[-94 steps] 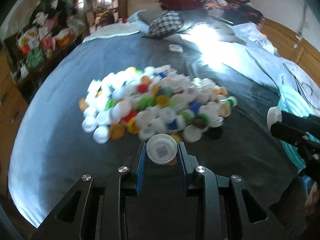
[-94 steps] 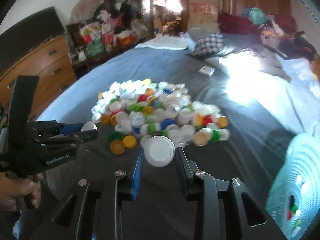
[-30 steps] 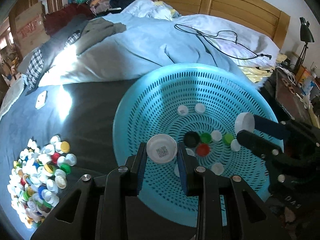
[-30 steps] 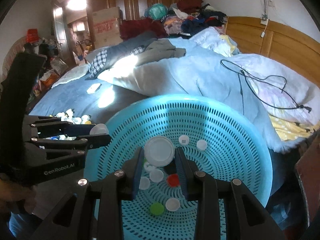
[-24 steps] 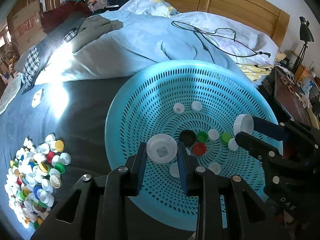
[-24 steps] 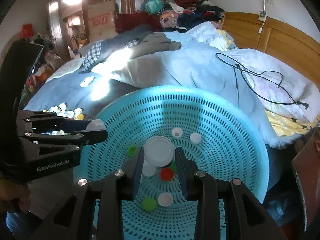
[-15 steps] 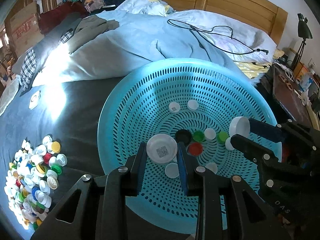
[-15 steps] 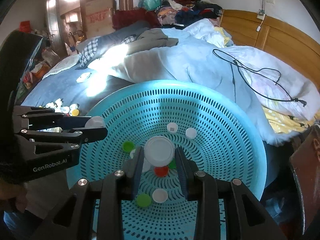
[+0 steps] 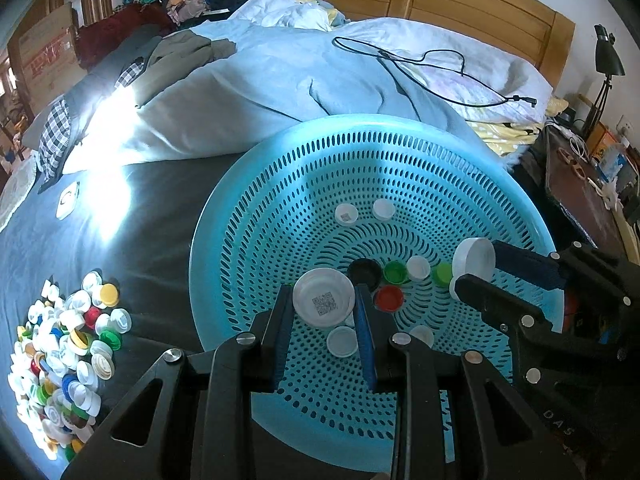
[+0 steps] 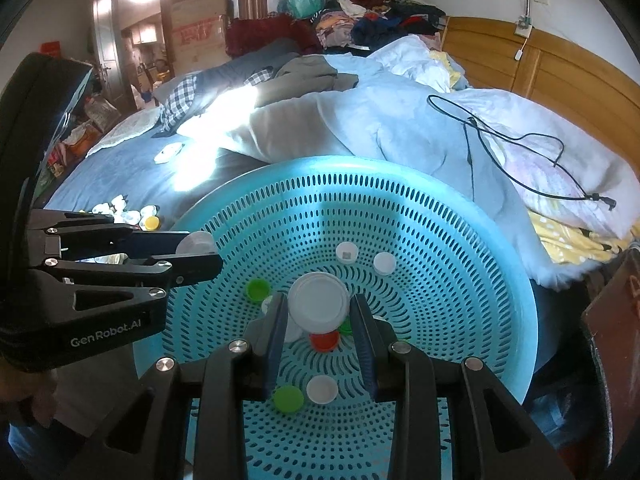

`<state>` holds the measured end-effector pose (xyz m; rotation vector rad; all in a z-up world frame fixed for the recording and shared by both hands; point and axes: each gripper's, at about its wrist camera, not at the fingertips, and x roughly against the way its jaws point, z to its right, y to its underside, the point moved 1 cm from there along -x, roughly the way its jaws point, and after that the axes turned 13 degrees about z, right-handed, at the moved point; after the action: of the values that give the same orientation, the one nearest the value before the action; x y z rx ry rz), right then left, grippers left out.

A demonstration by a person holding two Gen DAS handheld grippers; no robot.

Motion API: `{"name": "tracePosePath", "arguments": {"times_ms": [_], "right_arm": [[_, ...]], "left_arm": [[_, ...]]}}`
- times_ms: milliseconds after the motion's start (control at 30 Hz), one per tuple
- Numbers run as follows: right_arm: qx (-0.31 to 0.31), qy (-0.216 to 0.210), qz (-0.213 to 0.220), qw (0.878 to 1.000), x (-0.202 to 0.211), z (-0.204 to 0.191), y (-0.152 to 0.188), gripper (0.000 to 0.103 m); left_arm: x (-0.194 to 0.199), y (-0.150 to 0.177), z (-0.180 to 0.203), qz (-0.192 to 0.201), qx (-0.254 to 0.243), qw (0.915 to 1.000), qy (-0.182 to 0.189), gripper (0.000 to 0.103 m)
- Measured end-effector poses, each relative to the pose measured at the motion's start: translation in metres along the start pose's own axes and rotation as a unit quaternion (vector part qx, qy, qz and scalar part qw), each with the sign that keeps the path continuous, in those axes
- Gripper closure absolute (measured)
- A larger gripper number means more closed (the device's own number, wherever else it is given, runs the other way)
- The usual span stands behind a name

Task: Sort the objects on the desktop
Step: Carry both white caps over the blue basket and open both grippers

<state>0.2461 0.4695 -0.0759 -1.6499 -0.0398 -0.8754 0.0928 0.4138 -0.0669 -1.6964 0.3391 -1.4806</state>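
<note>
My left gripper [image 9: 323, 305] is shut on a white cap with a QR code [image 9: 323, 302] and holds it over the turquoise perforated basket [image 9: 280, 184]. My right gripper [image 10: 319, 312] is shut on a plain white cap [image 10: 319, 306] over the same basket [image 10: 460, 224]. Each gripper shows in the other's view: the right one [image 9: 474, 270] at the basket's right side, the left one [image 10: 198, 250] at its left rim. Several white, green, red and black caps [image 9: 390, 272] lie on the basket floor. A pile of mixed caps [image 9: 66, 344] lies on the dark bedsheet to the left.
A crumpled light-blue duvet [image 9: 280, 80] with a black cable [image 9: 420, 68] lies behind the basket. A wooden headboard [image 9: 460, 0] is at the back, a dark bedside table [image 9: 580, 200] at the right. Clothes are heaped at the far side [image 10: 360, 20].
Both grippers swung from the cap pile on the sheet to the basket, each still holding its white cap. In the last second they moved further in over the basket.
</note>
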Motion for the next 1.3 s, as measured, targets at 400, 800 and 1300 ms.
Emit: {"name": "tracePosePath", "arguments": {"times_ms": [400, 800, 1300], "right_arm": [[-0.007, -0.004, -0.004, 1.000, -0.003, 0.001, 0.003, 0.068], [-0.015, -0.004, 0.000, 1.000, -0.006, 0.005, 0.005, 0.064], [-0.013, -0.014, 0.026, 0.999, 0.003, -0.006, -0.004, 0.048]], "left_arm": [[-0.004, 0.002, 0.002, -0.006, -0.005, 1.0000, -0.001, 0.078], [-0.008, 0.003, 0.003, -0.001, -0.011, 0.9999, -0.010, 0.039], [0.010, 0.008, -0.017, 0.020, -0.006, 0.9990, -0.039, 0.038]]}}
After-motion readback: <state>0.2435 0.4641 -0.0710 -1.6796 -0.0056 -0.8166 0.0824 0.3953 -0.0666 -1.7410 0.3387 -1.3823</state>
